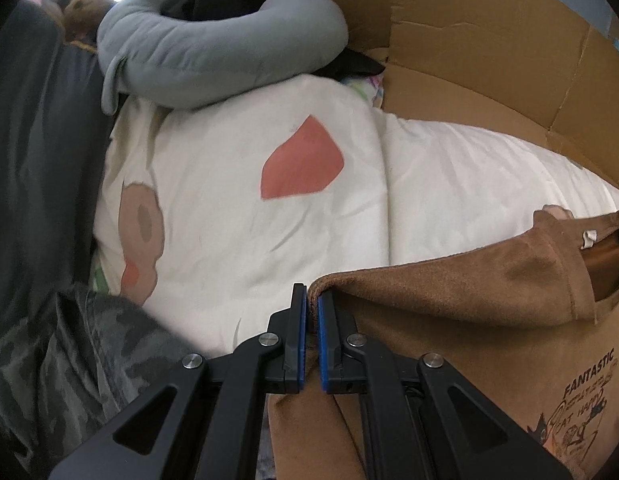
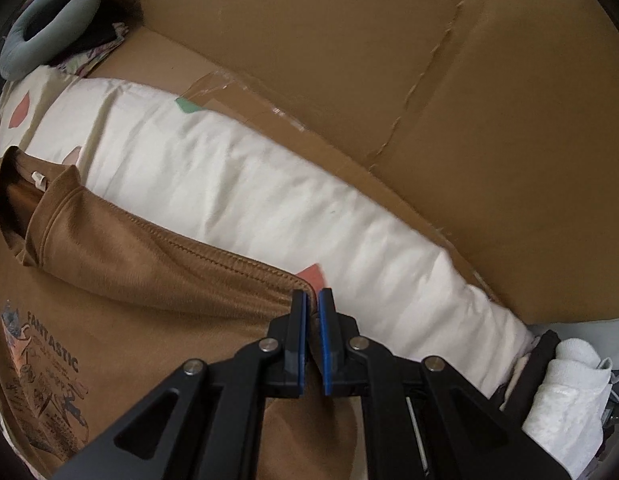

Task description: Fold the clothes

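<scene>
Holding a brown T-shirt (image 1: 449, 292) by its two shoulder corners, one corner in each gripper. Left gripper (image 1: 312, 300): jaws pressed together, pinching the folded edge of the brown cloth. Right gripper (image 2: 312, 300): jaws also pressed together, pinching the stitched shoulder seam (image 2: 197, 250) near its end. Both grippers pointing steeply down toward the bed.

Lying on a white quilt (image 1: 237, 208) with coloured patches, the shirt, its printed front (image 2: 49, 364) facing up and its collar (image 2: 41, 196) between the two grips. Standing behind the quilt, a cardboard wall (image 2: 349, 60); resting at the far end, a grey curved pillow (image 1: 213, 52). Showing at the left side, a leg in camouflage trousers (image 1: 69, 360).

Judging the step in hand: laying the shirt out flat, or bringing the top edge over for a first fold; not possible to say which.

Doing it well, probably:
- keeping both grips firm, because thin cloth is slipping easily from narrow pads;
- keeping the two corners at the same height and the edge between them lightly stretched, so no wrinkle is forming at the collar;
- lowering slowly and evenly, letting the cloth settle before releasing;
- avoiding catching the soft quilt below together with the shirt.
</scene>
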`<state>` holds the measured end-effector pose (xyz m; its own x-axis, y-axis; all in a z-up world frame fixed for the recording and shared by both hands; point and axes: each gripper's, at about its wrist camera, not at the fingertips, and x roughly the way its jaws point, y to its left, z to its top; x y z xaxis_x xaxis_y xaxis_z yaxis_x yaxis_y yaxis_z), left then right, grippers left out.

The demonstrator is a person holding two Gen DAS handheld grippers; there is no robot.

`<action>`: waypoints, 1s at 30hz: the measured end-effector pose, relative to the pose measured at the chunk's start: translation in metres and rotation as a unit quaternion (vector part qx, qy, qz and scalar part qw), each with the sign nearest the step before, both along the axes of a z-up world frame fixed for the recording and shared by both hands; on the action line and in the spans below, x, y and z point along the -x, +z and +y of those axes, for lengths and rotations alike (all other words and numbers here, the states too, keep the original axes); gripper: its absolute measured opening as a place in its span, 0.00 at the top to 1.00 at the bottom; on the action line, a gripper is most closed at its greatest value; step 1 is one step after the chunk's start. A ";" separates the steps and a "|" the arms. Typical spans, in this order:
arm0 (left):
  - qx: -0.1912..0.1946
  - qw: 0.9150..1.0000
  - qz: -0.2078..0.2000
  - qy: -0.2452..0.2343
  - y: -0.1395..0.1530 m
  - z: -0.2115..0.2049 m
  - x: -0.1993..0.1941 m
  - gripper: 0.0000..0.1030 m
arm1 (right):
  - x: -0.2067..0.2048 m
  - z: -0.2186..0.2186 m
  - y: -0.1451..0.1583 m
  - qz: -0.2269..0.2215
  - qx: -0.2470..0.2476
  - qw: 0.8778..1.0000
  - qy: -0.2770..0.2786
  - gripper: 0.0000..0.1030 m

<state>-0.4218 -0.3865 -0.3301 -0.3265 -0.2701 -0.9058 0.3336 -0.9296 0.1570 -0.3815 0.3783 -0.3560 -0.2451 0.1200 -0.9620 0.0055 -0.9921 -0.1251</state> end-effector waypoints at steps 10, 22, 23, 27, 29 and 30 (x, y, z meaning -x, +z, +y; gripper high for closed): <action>-0.004 1.000 -0.001 -0.029 -0.017 -0.001 0.038 0.96 | 0.006 0.020 -0.008 0.010 -0.013 1.000 -0.025 0.95; -0.004 0.999 -0.025 -0.041 -0.050 -0.001 0.060 0.96 | 0.007 0.038 -0.030 0.008 -0.013 0.999 -0.036 0.95; -0.003 0.999 -0.022 -0.042 -0.048 -0.002 0.060 0.96 | 0.007 0.039 -0.029 0.010 -0.011 0.999 -0.036 0.95; 0.003 0.999 -0.012 -0.043 -0.036 -0.004 0.056 0.95 | 0.005 0.038 -0.018 0.026 -0.010 0.999 -0.029 0.95; 0.005 0.999 -0.009 -0.041 -0.032 -0.006 0.054 0.95 | 0.005 0.037 -0.012 0.033 -0.009 0.999 -0.024 0.95; 0.006 0.999 -0.008 -0.040 -0.030 -0.007 0.053 0.95 | 0.005 0.037 -0.010 0.036 -0.010 0.999 -0.022 0.95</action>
